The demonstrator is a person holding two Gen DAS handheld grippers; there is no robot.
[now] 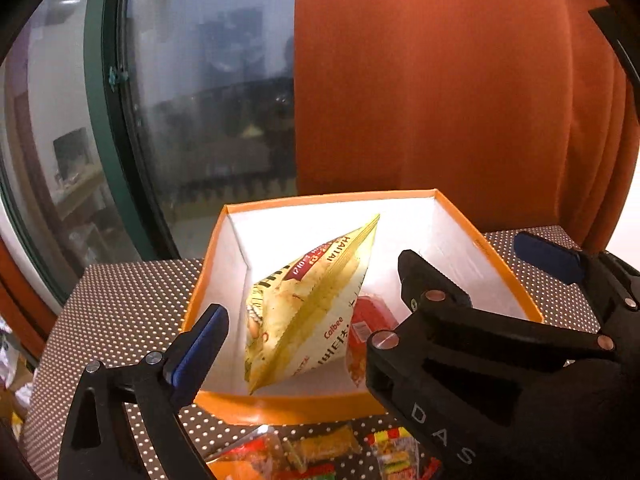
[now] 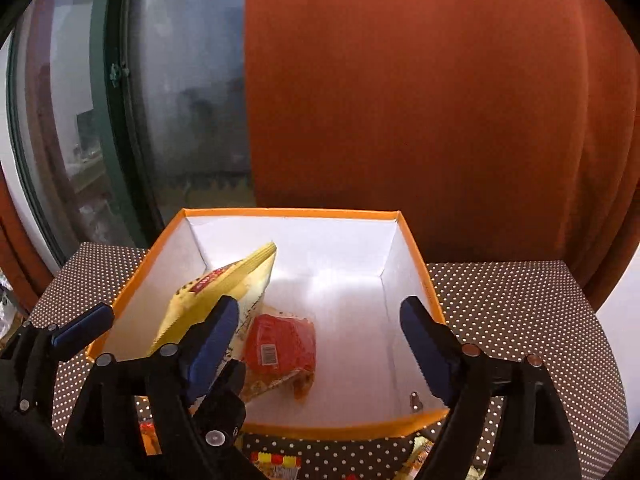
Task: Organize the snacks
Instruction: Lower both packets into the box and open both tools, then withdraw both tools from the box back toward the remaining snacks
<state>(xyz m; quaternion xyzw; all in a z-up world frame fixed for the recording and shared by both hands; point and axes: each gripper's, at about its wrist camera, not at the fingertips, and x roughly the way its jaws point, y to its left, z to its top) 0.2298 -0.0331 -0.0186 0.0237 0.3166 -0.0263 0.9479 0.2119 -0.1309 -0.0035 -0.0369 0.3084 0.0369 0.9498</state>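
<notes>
An open orange box (image 1: 496,256) with white inside walls stands on a dotted table; it also shows in the right wrist view (image 2: 420,268). Inside, a yellow Calbee chip bag (image 1: 308,304) leans against the left wall (image 2: 224,288), and a red snack packet (image 1: 368,328) lies flat on the floor beside it (image 2: 280,344). My left gripper (image 1: 312,296) is open and empty above the box's near left side. My right gripper (image 2: 320,340) is open and empty above the box's near edge. Each gripper shows in the other's view.
Several small snack packets (image 1: 320,452) lie on the brown dotted tablecloth (image 2: 520,312) in front of the box. An orange curtain (image 2: 400,100) hangs behind the table, with a green-framed window (image 1: 104,120) to its left.
</notes>
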